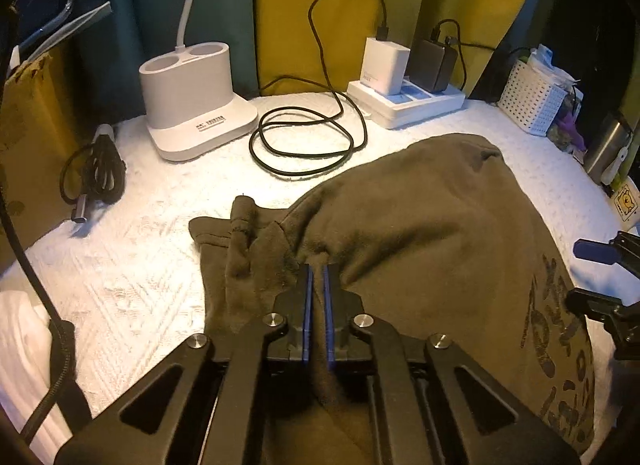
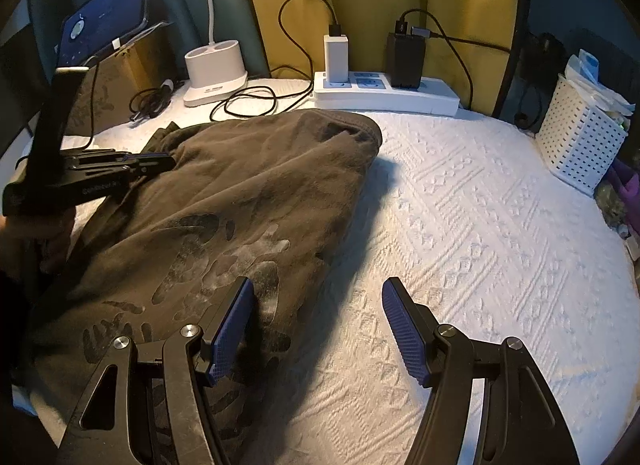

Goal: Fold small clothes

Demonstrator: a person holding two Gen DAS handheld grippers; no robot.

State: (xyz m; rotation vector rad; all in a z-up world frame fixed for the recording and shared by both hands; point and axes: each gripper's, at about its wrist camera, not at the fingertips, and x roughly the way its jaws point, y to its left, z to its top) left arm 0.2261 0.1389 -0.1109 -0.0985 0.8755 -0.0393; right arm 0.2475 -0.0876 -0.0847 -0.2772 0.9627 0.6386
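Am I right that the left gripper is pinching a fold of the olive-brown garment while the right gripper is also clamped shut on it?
Not quite. The left gripper is pinching the olive-brown garment, but the right gripper is open, holding nothing, with one finger over the garment's edge. The right wrist view shows this.

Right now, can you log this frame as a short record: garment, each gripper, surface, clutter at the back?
garment: dark olive printed garment, crumpled, unfolded
left gripper: jaws shut on a fold of the garment
right gripper: jaws open, empty, at the garment's near edge
surface: white textured cover
back clutter: power strip, coiled black cable, white basket
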